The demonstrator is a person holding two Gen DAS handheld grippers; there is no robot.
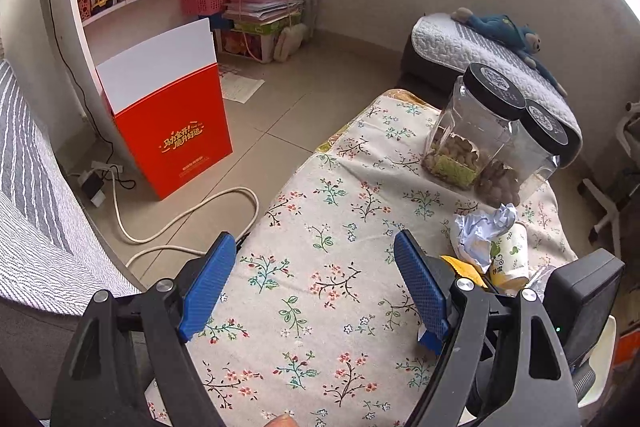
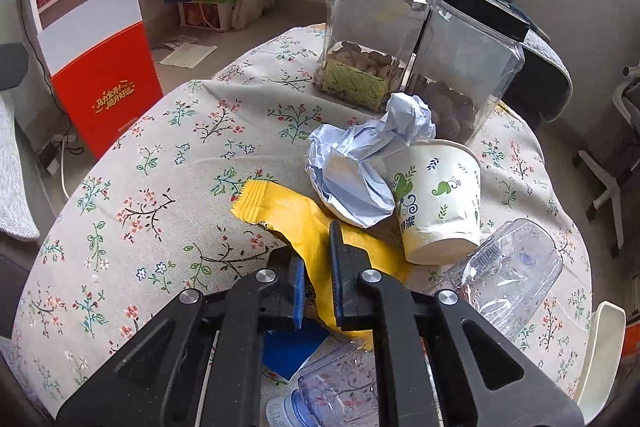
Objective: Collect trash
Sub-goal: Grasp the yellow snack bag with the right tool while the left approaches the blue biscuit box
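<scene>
**Right jaws clenched on the yellow wrapper**

In the right wrist view the right gripper (image 2: 318, 267) sits low in the centre of the frame, its jaws clenched on the yellow wrapper (image 2: 296, 211), which runs up and to the left from between the blue pads onto the flowered tabletop (image 2: 160, 155). Just above and to the right of the wrapper lies a crumpled paper ball (image 2: 360, 163), touching a tipped paper cup (image 2: 440, 195). A crushed clear bottle (image 2: 516, 267) lies at the right, another clear bottle (image 2: 328, 391) at the bottom edge. Two black-lidded jars (image 2: 372, 27) stand behind the trash.

In the left wrist view the left gripper (image 1: 316, 287) has its jaws released, wide apart above bare cloth, with nothing between them. An orange box (image 1: 172, 107) stands on the floor at centre left.
</scene>
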